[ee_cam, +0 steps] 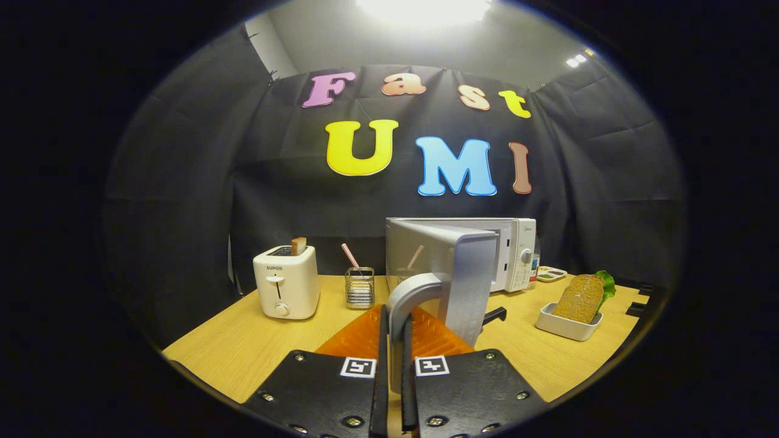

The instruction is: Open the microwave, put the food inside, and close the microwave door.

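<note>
Gripper view looks along the claw [395, 340], whose two fingers are drawn close together and pinch the curved grey handle [409, 298] of the microwave door between them, one finger on each side of it. That silver-grey door [450, 267] stands swung out toward the claw, edge-on, with the handle arching from its near edge down into the fingers. Behind it sits the white box-shaped microwave [511, 255] at the far side of the pale wooden surface [243, 347], its control panel with a round knob facing forward on the right end. The food, a slice of brown wholegrain bread [581, 298] with a green lettuce leaf [607, 285] behind it, leans in a small white rectangular dish [566, 325] on the surface to the right of the microwave, well apart from the claw. Farther back, just right of the microwave, lies a small flat tray [551, 274] with something in it that is too small to make out. To the left stands a white two-slot toaster [286, 283] with a piece of toast [298, 246] poking up from one slot, and between the toaster and the door is a small wire-mesh holder [359, 287] with a pink striped straw [349, 255] leaning in it.
</note>
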`<state>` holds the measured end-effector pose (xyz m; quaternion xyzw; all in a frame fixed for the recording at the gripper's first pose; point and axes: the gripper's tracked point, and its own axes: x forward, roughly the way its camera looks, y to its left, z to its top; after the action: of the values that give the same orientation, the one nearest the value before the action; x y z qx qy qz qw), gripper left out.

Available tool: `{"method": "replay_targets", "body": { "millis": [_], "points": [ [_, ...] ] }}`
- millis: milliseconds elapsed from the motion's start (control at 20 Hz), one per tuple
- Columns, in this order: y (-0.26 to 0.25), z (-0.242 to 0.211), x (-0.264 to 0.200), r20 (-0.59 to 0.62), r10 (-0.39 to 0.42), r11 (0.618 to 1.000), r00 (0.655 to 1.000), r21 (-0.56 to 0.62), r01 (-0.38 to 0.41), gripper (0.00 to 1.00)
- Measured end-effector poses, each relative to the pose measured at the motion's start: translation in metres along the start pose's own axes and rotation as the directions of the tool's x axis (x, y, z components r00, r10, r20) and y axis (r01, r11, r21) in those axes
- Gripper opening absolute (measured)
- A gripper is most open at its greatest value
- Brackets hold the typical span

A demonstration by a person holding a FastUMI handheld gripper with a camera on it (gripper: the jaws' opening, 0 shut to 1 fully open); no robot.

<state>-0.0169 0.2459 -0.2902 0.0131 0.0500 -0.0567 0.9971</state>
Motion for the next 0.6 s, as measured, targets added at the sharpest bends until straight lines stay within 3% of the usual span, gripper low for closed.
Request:
{"method": "replay_targets", "body": {
  "millis": [250,450,600],
  "points": [
    [-0.009,-0.002,-0.006,-0.061,0.027,0.999,0.998,0.022,-0.026,0.11],
    [-0.006,0.020,-0.036,-0.016,0.134,0.991,0.991,0.014,-0.134,0.27],
    [-0.016,0.049,-0.055,0.093,0.193,0.981,0.977,0.012,-0.195,0.49]
  ]
}}
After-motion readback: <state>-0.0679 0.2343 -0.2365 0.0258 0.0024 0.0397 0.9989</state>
